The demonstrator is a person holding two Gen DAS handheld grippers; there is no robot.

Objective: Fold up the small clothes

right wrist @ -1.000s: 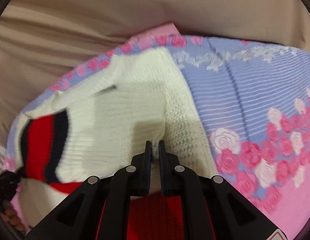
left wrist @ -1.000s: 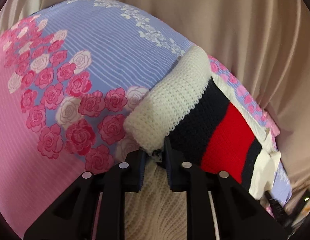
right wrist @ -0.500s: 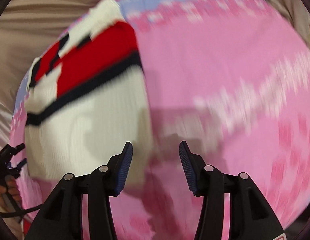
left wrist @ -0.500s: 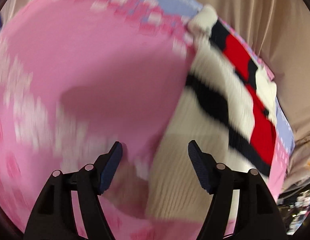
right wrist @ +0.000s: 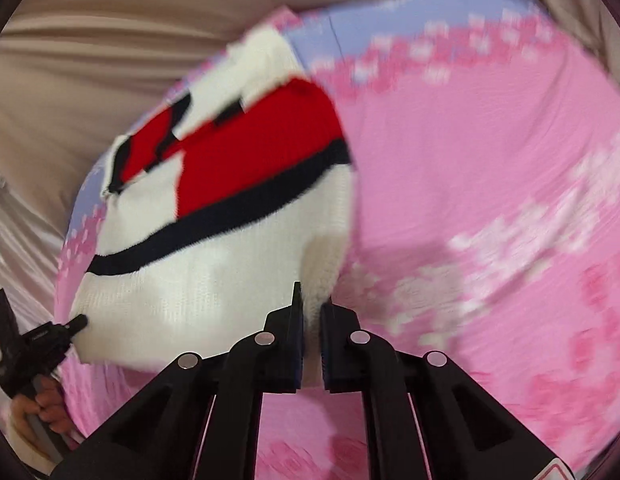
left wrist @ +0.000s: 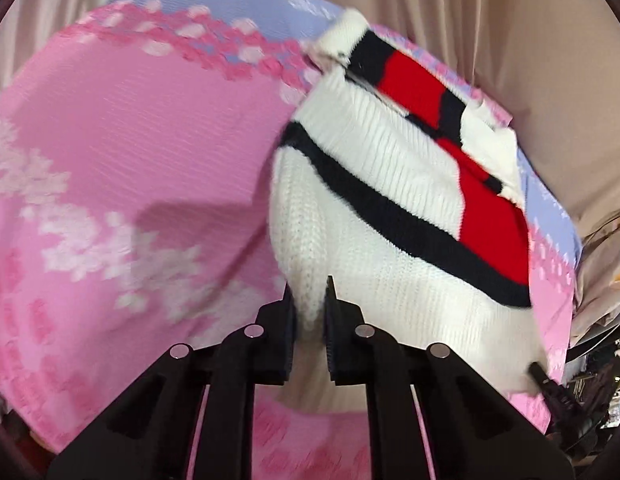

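Left wrist view: left gripper [left wrist: 308, 312] & right gripper [right wrist: 311, 314] each clamped on near hem corners of white knit sweater [left wrist: 373, 240] w/ navy/red bands, lying toward far edge of pink floral sheet [left wrist: 122, 128], beige curtain [left wrist: 489, 8] beyond.

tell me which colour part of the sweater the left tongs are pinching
The plain white part. The left tongs are shut on the sweater's near white edge, below the black stripe; the red blocks lie farther off, untouched.
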